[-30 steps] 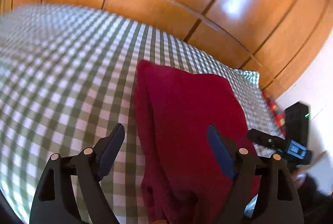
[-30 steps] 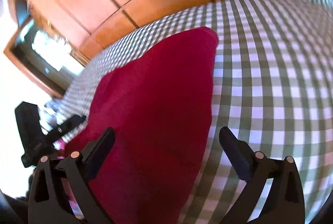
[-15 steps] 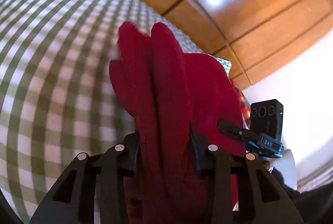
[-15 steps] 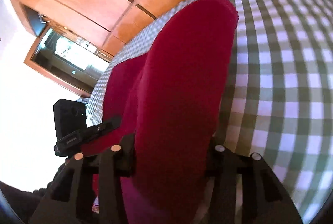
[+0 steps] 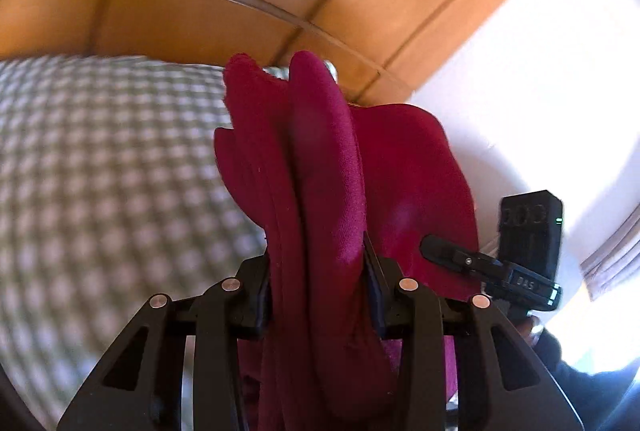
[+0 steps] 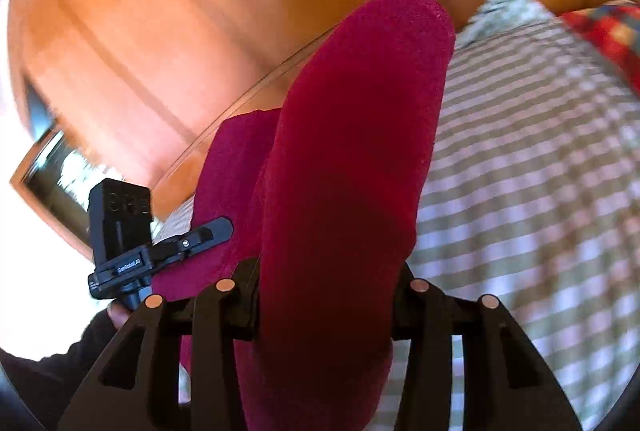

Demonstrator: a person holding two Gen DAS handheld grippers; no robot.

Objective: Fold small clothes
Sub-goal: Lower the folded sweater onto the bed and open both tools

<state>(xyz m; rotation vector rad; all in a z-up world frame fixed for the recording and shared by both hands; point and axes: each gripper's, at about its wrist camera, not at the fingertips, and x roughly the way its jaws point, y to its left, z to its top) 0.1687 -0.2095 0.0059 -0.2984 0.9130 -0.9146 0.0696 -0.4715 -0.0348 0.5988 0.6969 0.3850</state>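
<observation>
Here both tools, left and right, clamp the red garment above the bed, mid-fold; next, lay it flat.

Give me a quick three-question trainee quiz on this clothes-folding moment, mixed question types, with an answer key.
1. True or false: the left gripper is shut on the crimson knit garment.
2. The garment lies over: A) green-and-white checked bedspread, B) bare wooden floor, C) glass table.
3. What does the right gripper hold?

Key: 1 true. 2 A. 3 The same crimson garment; its jaws have just been closing on it.
</observation>
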